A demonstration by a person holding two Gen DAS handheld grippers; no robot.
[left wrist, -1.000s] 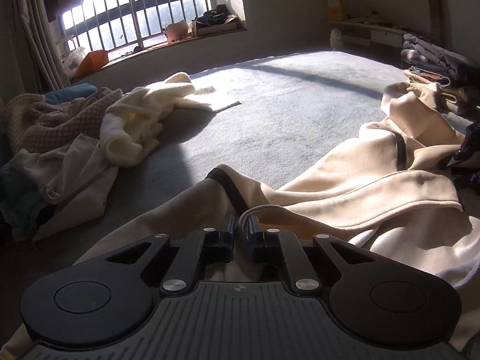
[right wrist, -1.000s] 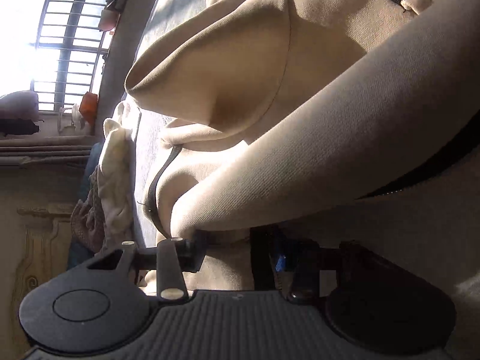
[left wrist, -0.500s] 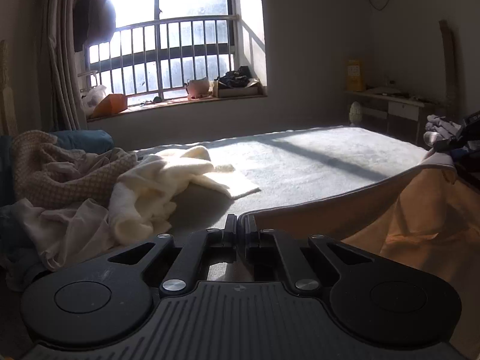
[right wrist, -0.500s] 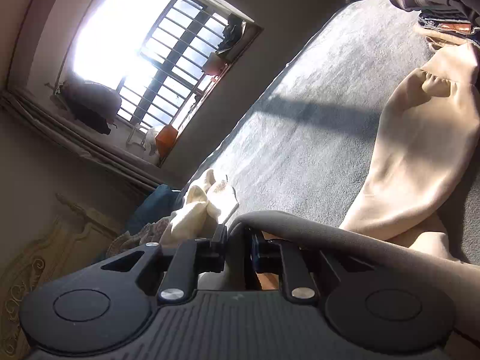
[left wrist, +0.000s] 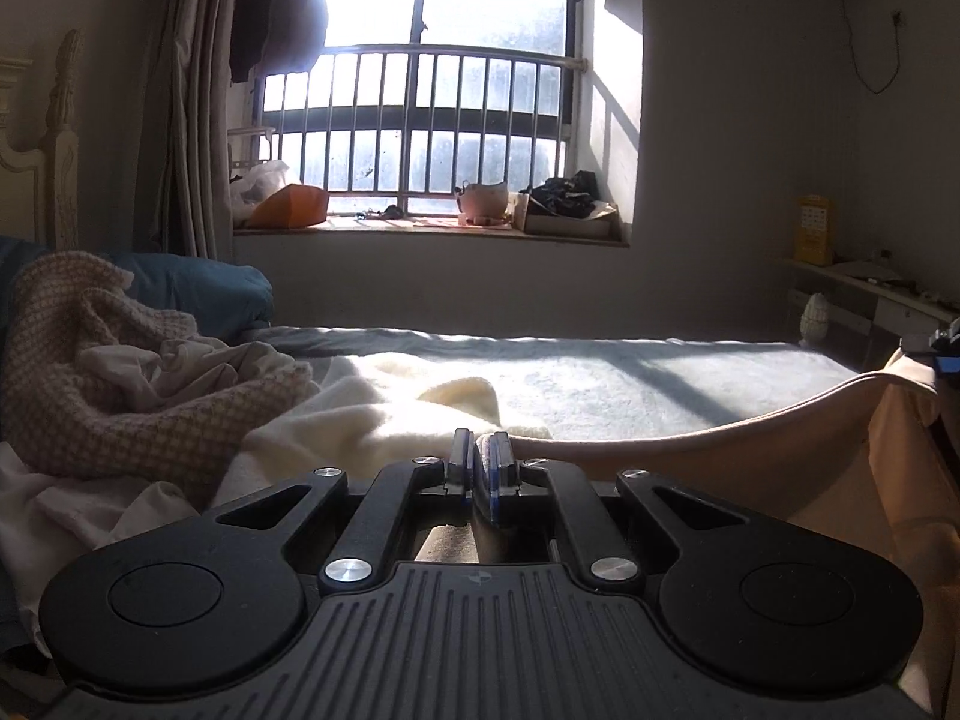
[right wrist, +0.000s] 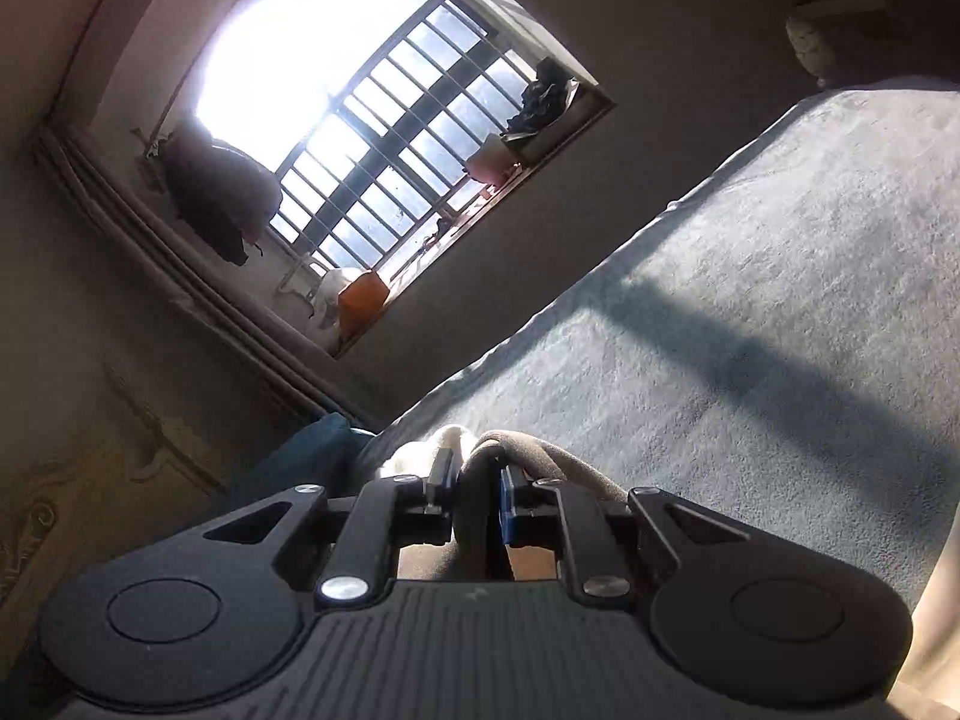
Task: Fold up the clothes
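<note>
A beige garment [left wrist: 798, 450] hangs lifted above the grey bed [left wrist: 630, 378], its top edge stretched in a sagging line from my left gripper [left wrist: 482, 450] to the right edge of the left wrist view. The left gripper is shut on that edge. The other gripper's blue pad [left wrist: 947, 363] shows at the far right, holding the far end. In the right wrist view, my right gripper [right wrist: 473, 468] is shut on a bunched fold of the beige garment [right wrist: 522, 450]. Most of the cloth hangs below both cameras, out of sight.
A pile of clothes lies at the bed's left: a checked knit [left wrist: 120, 396], a cream garment [left wrist: 372, 420], a blue pillow [left wrist: 198, 288]. The barred window [left wrist: 444, 120] with a cluttered sill is behind. A low cabinet [left wrist: 870, 294] stands at right. Grey bed surface [right wrist: 750, 330] stretches ahead.
Both grippers rose with the beige garment, from lying crumpled on the bed to hanging stretched between them. The right gripper closed on the cloth; both cameras tilted up toward the window.
</note>
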